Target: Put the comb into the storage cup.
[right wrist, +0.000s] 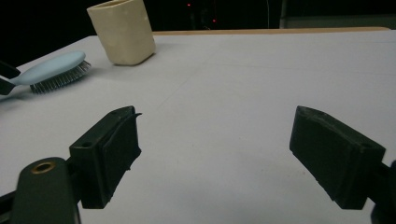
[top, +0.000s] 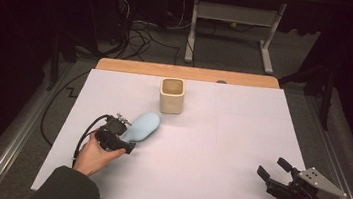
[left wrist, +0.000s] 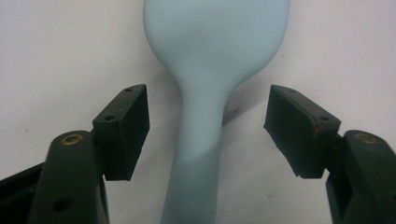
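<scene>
Brush handle (left wrist: 198, 140) btwn open L gripper (left wrist: 205, 126) jaws

Matt plastics on a paper-white bench

The hairbrush (left wrist: 212, 56) has a pale blue back and handle of smooth, satin-matt plastic, with fine grey bristles (right wrist: 60, 80) that look metallic under its head. The cup (right wrist: 122, 30) is cream, smooth and dull, ceramic or plastic by its look. The bench (top: 219, 149) carries a flat, matt white sheet like paper, with a bare strip of light wood (top: 187, 73) along its far edge. The left gripper (left wrist: 208, 133) and right gripper (right wrist: 215, 156) are of matt black plastic, with brass-coloured inserts and faintly rough, rubbery pads (right wrist: 119, 149). A plain grey plate (top: 320, 180) tops the right one.
</scene>
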A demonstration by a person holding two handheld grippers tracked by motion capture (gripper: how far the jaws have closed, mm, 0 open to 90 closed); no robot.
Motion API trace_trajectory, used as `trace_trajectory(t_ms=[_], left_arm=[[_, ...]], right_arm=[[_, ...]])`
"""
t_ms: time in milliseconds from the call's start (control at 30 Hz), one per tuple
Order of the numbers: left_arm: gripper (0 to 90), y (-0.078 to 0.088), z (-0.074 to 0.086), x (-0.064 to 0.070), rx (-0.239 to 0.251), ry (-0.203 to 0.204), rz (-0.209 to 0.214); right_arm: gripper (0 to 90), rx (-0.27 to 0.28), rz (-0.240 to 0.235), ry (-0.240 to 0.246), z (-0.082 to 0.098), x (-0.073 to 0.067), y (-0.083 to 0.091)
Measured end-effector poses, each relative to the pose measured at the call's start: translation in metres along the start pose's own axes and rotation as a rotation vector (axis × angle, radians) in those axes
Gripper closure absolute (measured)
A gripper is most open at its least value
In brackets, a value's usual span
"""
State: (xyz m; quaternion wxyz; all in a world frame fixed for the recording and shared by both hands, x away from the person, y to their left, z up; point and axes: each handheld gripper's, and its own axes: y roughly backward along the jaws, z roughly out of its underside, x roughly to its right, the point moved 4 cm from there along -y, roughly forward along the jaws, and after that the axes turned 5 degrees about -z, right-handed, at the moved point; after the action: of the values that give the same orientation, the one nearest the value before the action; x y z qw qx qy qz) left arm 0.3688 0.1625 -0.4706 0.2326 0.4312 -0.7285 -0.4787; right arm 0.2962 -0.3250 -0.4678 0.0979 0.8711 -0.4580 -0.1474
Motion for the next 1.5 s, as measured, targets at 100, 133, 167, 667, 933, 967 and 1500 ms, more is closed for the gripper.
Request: trace_trajectory(t_ms=[100, 133, 167, 667, 933, 967, 1500], left_arm=[[32.8, -0.004, -0.001, 0.000, -0.008, -0.001, -0.005], [32.8, -0.005, -0.001, 0.000, -0.011, -0.002, -0.009], [33.0, -0.006, -0.001, 0.000, -0.014, -0.005, -0.010], [41.8, -0.016, -0.004, 0.004, -0.052, -0.023, 0.002], [50.3, -0.016, -0.004, 0.005, -0.059, -0.030, 0.026], [50.6, -0.016, -0.004, 0.005, -0.062, -0.028, 0.030], [64.0, -0.015, -0.005, 0.001, -0.071, -0.018, 0.038]], right_arm=[[16.5, -0.001, 0.000, 0.001, 0.000, 0.000, 0.000], [16.5, 0.000, 0.000, 0.001, 0.000, 0.000, 0.000], [16.5, 0.000, 0.000, 0.001, 0.000, 0.000, 0.000], [16.5, 0.002, -0.002, -0.003, 0.000, 0.000, 0.000], [16.5, -0.001, -0.001, 0.000, 0.000, 0.000, 0.000], [16.5, -0.001, 0.000, 0.000, 0.000, 0.000, 0.000], [16.5, -0.001, 0.000, 0.001, 0.000, 0.000, 0.000]])
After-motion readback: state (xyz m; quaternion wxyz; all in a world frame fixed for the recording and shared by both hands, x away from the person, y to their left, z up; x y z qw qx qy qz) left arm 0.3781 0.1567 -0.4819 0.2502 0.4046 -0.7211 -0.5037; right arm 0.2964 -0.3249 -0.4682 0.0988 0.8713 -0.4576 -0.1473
